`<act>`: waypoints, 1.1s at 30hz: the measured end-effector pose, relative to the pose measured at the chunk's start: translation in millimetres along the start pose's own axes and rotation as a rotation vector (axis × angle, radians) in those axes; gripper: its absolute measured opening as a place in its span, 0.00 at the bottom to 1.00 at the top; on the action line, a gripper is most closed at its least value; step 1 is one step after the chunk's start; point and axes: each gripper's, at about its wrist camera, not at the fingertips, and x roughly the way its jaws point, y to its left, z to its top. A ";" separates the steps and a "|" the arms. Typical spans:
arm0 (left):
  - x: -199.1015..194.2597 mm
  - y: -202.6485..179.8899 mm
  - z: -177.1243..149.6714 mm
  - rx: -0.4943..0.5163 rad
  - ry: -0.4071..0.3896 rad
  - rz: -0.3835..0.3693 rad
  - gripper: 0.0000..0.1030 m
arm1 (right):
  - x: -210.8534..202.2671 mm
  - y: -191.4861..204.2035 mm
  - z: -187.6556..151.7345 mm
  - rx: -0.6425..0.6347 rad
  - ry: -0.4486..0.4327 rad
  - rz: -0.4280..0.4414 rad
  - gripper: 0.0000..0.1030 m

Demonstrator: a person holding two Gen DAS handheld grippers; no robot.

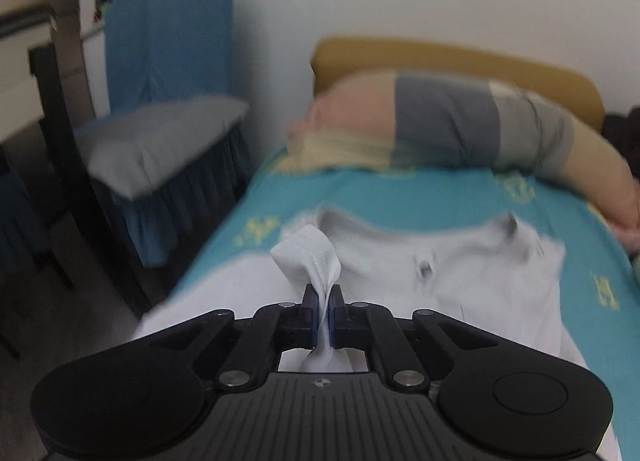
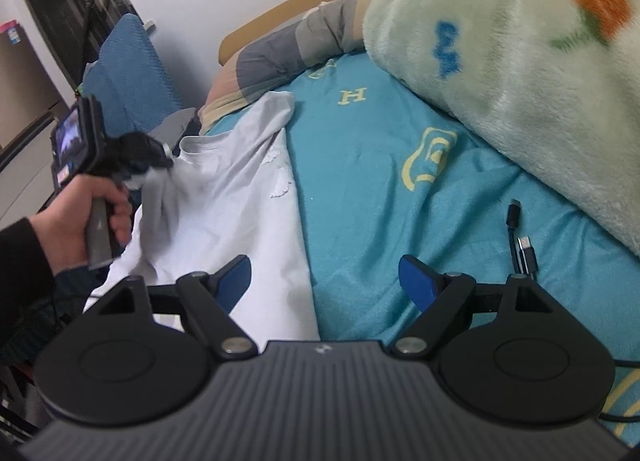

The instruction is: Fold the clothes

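Left wrist view: the left gripper [image 1: 325,311] is pinching a bunched-up fold of the white shirt [image 1: 472,261], jaws closed tight on it, with a hemmed bit of fabric sticking up just past the fingertips and more hanging down behind them. The rest of the shirt is lying spread on the teal sheet [image 1: 400,197] straight ahead of the gripper, collar end toward the far side, all a bit blurry. A striped pillow [image 1: 460,121] is sitting at the head of the bed against the tan headboard [image 1: 440,55], and a grey cushion [image 1: 160,141] is resting on a chair off to the left. Right wrist view: the right gripper [image 2: 326,281] is hovering wide open over the bed, holding nothing, its left blue pad [image 2: 236,279] sitting over the shirt's [image 2: 224,205] near edge and the other one over bare sheet [image 2: 380,133]. The shirt is stretching away up and left of it, toward the left gripper [image 2: 154,169], which is gripping a clump of it in the person's hand [image 2: 84,221]. A fluffy green blanket [image 2: 520,61] is piled on the right, and a black cable [image 2: 520,237] is lying on the sheet just beside it.
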 end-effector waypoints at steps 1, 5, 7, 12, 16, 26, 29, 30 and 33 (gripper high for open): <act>4.7 4.4 -0.6 -0.008 0.009 0.020 0.07 | -0.2 1.5 -0.2 -0.008 -0.004 0.001 0.80; 5.3 23.9 -13.4 -0.073 0.083 0.000 0.31 | -2.3 6.4 -0.4 -0.044 -0.024 0.008 0.80; -17.1 27.8 -18.8 -0.079 0.081 -0.018 0.58 | -3.3 8.8 0.2 -0.060 -0.033 0.015 0.80; -119.1 22.3 -30.7 -0.031 0.042 -0.112 0.85 | -8.5 19.8 0.2 -0.104 -0.052 0.038 0.80; -210.7 15.0 -54.7 0.051 -0.029 -0.148 0.96 | -20.8 28.4 2.3 -0.141 -0.090 0.063 0.80; -356.5 30.1 -120.5 -0.003 -0.065 -0.165 0.98 | -63.8 50.6 -6.1 -0.226 -0.131 0.087 0.80; -381.9 45.9 -127.6 -0.063 -0.041 -0.239 0.98 | -77.6 54.5 -14.7 -0.269 -0.124 0.064 0.80; -390.0 50.9 -128.6 -0.075 -0.026 -0.272 0.98 | -81.6 56.3 -18.2 -0.293 -0.115 0.049 0.80; -411.5 66.7 -134.9 -0.117 -0.019 -0.331 0.98 | -89.6 57.2 -25.1 -0.315 -0.079 0.019 0.80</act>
